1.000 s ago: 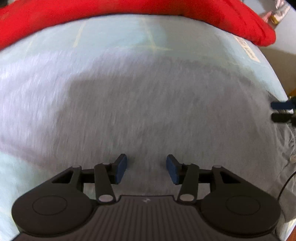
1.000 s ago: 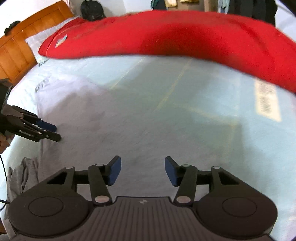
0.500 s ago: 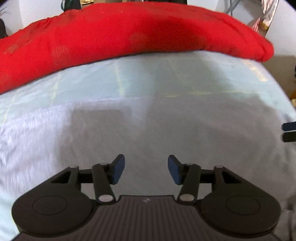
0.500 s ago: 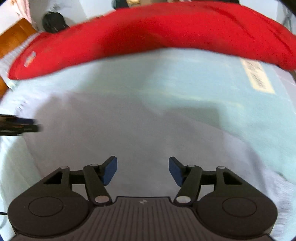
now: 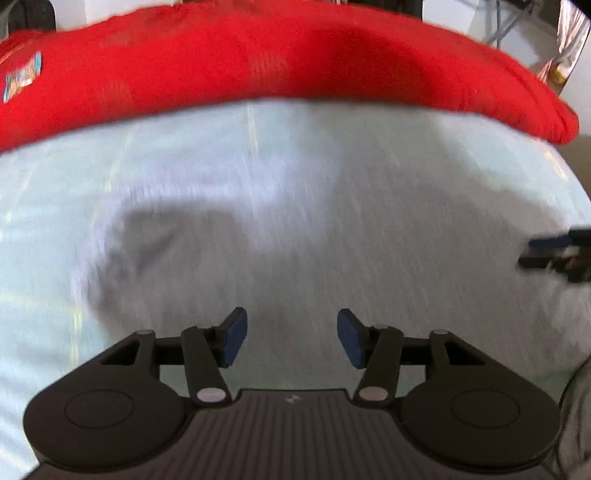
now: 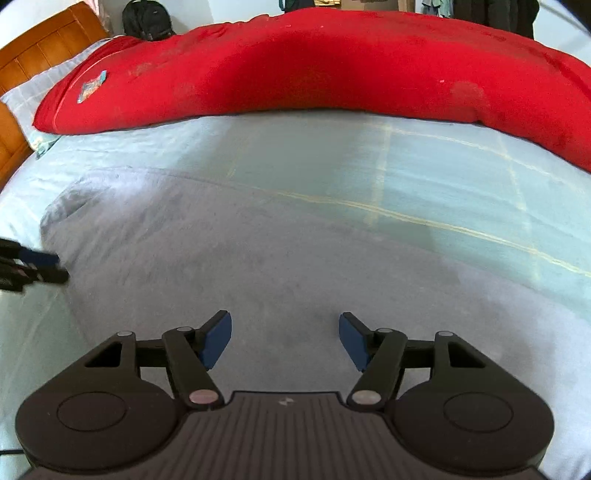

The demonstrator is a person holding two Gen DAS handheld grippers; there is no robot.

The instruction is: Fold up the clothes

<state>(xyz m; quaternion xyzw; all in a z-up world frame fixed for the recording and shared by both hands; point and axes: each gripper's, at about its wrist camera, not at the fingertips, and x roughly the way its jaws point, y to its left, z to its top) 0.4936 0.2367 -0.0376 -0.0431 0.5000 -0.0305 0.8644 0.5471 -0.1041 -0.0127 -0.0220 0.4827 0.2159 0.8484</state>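
grey soft fabric garment [image 6: 236, 258] lies spread flat on the pale blue bed sheet with thin yellow lines [image 6: 424, 177], its far edge running across the sheet short of the long red pillow [image 6: 314, 66] that stretches along the back of the bed. the left gripper [image 5: 288, 338] hovers over the garment's left part, fingers [image 5: 232, 341] released with nothing between them; its jaws have just been opening. the right gripper [image 6: 285, 339] hangs over the garment's right part, fingers [image 6: 216, 339] likewise spread apart and empty, its jaws also just opening. each gripper shows at the side edge of the other's view. a brown wooden headboard [image 6: 33, 55] stands at the far left, with a black backpack [image 6: 147, 18] behind it.
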